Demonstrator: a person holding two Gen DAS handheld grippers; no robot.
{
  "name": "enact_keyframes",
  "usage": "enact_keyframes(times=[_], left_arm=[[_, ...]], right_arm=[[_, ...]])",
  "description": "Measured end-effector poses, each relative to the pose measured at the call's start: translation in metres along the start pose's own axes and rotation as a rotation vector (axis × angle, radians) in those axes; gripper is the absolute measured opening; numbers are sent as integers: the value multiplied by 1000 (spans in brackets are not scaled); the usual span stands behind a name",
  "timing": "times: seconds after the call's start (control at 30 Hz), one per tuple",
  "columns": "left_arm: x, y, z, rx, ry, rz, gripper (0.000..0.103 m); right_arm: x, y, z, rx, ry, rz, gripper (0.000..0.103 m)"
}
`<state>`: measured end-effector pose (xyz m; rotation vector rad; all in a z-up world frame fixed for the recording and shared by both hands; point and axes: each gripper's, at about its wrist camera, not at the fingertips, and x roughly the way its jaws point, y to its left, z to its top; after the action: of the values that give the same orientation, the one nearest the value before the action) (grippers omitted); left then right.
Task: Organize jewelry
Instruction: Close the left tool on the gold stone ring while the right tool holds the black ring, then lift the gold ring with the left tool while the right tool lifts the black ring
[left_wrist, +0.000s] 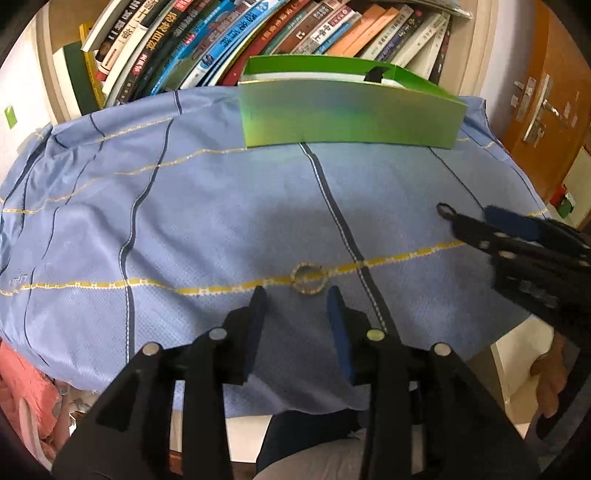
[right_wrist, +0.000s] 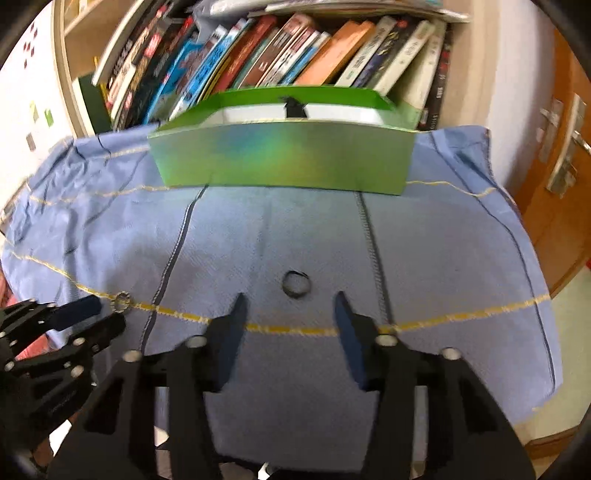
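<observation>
Left tool (left_wrist: 296, 299) apart, gold ring (left_wrist: 307, 279) just ahead; right tool (right_wrist: 288, 303) apart, dark ring (right_wrist: 296, 283) ahead.

The green box (right_wrist: 284, 155) hides its own inside behind its front wall; the book (left_wrist: 207, 40) titles are blurred.

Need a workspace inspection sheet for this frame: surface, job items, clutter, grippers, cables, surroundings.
Surface: blue cloth with dark and yellow stripes, wrinkled at the left edge.
Job's things: sparkly ring on a yellow stripe; dark ring flat on the cloth; open green box at the far edge.
Clutter: nothing seen on the cloth.
Grippers: left gripper open, just short of the sparkly ring; right gripper open, just short of the dark ring.
Cables: nothing seen.
Surroundings: bookshelf behind the box; wooden door to the right.
</observation>
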<state>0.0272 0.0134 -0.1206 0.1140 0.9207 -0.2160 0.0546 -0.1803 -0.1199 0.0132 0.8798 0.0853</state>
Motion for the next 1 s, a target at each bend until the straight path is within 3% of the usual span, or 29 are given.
enact_keyframes(times=[0.1,0.17,0.23,0.5,0.57,0.77,0.8,0.83,0.9,0.97,1.0], left_arm=[[1,-1,-1,-11,-8,2,35],[3,-2,0,-14,-14,1,33],[4,0,2,-22,-21,6,19],[6,-6,7,-12,-25,27,17],[5,-7,10,-17,-32,39,7],[11,-10,18,-15,-57,85,7],[11,-9,18,-21,-55,81,16],[11,-7,18,-30,-45,69,36],[9,-6,17,-34,-53,65,60],[9,-6,18,-29,-58,77,60],[11,-6,18,-31,-53,73,55]], right_arm=[[7,1,4,10,-1,-20,29],[8,1,4,20,-2,-24,19],[9,0,4,22,-4,-21,15],[7,-4,5,38,-5,-4,15],[3,-9,6,51,-13,-12,15],[0,-16,5,83,-9,-49,15],[0,-16,4,86,-7,-49,15],[0,-16,3,88,-5,-49,15],[1,-16,3,90,1,-49,15],[3,-14,2,90,2,-48,15],[3,-13,2,86,2,-51,15]])
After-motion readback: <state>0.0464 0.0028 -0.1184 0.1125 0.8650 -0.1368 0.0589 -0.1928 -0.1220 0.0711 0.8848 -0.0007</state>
